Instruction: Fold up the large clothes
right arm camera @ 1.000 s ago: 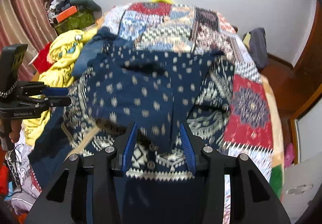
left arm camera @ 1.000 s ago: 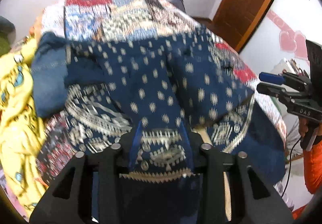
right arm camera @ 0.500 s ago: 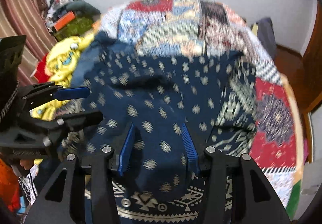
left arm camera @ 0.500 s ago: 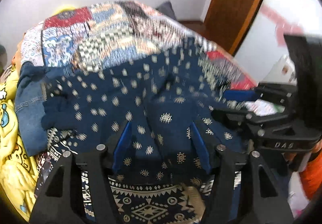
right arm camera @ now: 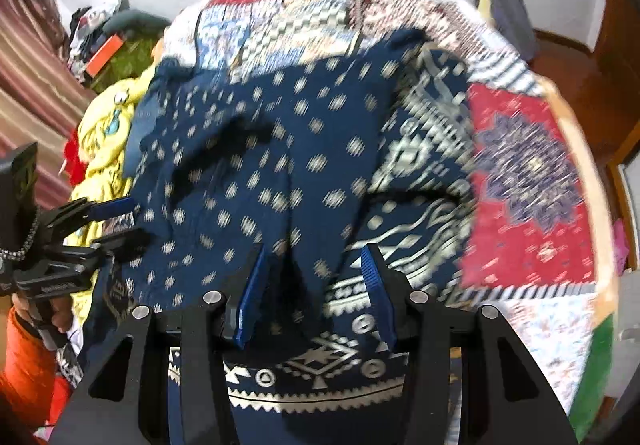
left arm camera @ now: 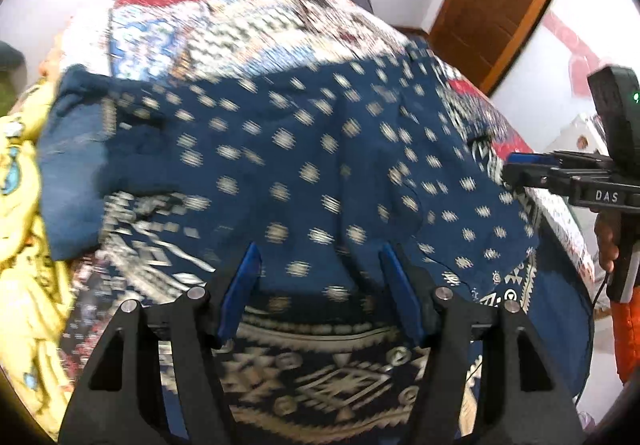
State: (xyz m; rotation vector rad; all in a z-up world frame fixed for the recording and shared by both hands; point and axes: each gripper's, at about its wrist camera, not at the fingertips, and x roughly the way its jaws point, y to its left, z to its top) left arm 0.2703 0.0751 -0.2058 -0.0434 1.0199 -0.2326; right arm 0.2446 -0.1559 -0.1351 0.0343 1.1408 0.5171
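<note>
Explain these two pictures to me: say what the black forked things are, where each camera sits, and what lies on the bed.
There is no robot here. A person holds two hand tools, each with two blue-padded fingers and a camera looking along them. One picture is from the left gripper, the other from the right gripper. Each view also shows the other tool off to one side. On the patchwork bedspread lies a dark blue patterned garment, with yellow clothes beside it. Both grippers' fingers stand apart above the garment; the left has just been opening. Blur hides whether the cloth is pinched.

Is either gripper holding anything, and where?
Seemingly nothing. The left gripper has just been opening its jaws; the right gripper is open too. The navy garment lies loose between each.
</note>
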